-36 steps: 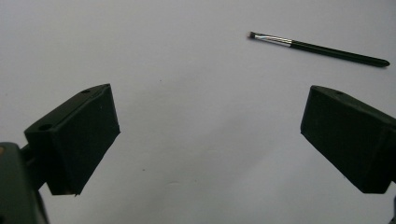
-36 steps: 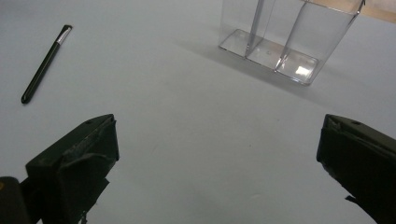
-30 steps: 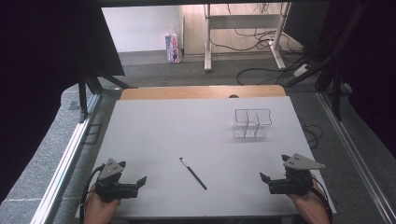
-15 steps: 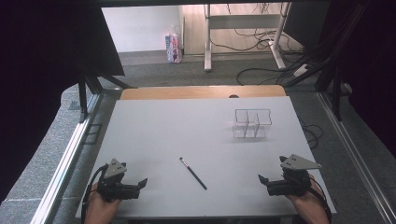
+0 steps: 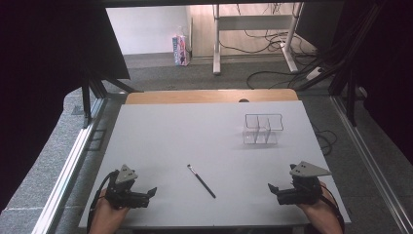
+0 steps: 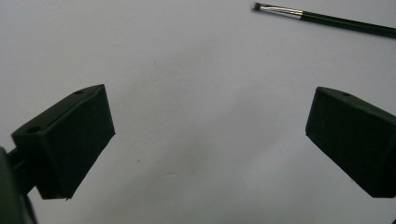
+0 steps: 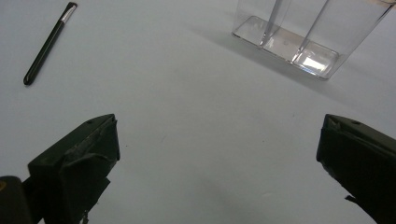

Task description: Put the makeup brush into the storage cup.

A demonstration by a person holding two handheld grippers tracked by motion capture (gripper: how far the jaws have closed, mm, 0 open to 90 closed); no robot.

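Two things on the white counter (image 5: pixel 160 141), neither handled yet. Largest first: clear divided organiser (image 5: pixel 263 129) upright at right rear, compartments apparently empty, though clear walls make that hard to confirm. Next: left tool (image 5: pixel 144 195) and right tool (image 5: pixel 274 189), resting low at the near edge, one at each corner, jaws of both spread wide, gripping nothing. Smallest: thin black brush (image 5: pixel 201 180), flat at centre front, between the tools and well apart from both, bristle end pointing away to the rear left.

Judged progress: nothing done. Pick-up of the brush, carry to the organiser and placement all outstanding.

View differences: high view gives the whole layout and both hands. Left gripper view adds brush (image 6: pixel 322 19) detail, namely a silver ferrule and short dark bristles, beyond the open jaws at upper right. Right gripper view takes in brush (image 7: pixel 49 44) and organiser (image 7: pixel 292 39) together, including the inner partitions and glossy base.
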